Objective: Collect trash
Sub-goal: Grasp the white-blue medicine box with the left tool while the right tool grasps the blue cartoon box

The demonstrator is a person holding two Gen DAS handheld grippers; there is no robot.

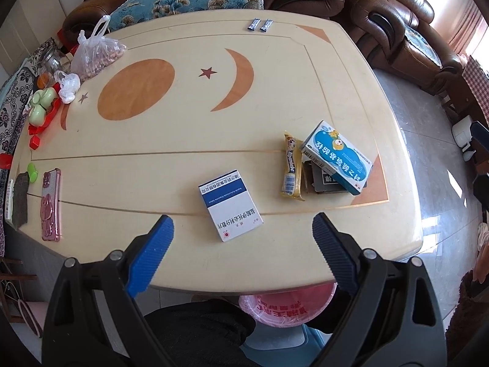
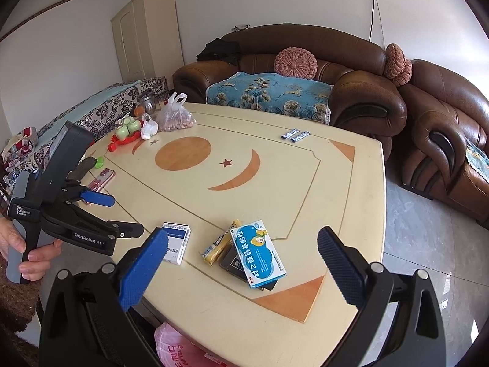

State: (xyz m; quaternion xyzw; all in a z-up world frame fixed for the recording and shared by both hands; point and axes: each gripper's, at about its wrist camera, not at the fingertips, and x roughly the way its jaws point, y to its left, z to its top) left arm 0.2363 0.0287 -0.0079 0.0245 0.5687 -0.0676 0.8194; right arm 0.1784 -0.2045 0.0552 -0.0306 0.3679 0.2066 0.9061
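Left wrist view: left gripper (image 1: 243, 232) and right gripper (image 2: 243, 252) spread wide, empty, above the table's (image 1: 183, 159) near edge, where a white-and-blue box (image 1: 229, 205) lies flat; pads may skid over it.

On the cream wooden table (image 1: 183, 153), a white-and-blue medicine box (image 1: 230, 205) lies near the front edge. To its right lies a yellow snack wrapper (image 1: 292, 168), then a light-blue carton (image 1: 337, 157) resting atop a dark flat packet (image 1: 328, 180). Two small silver sachets (image 1: 259, 25) sit side by side at the far edge.
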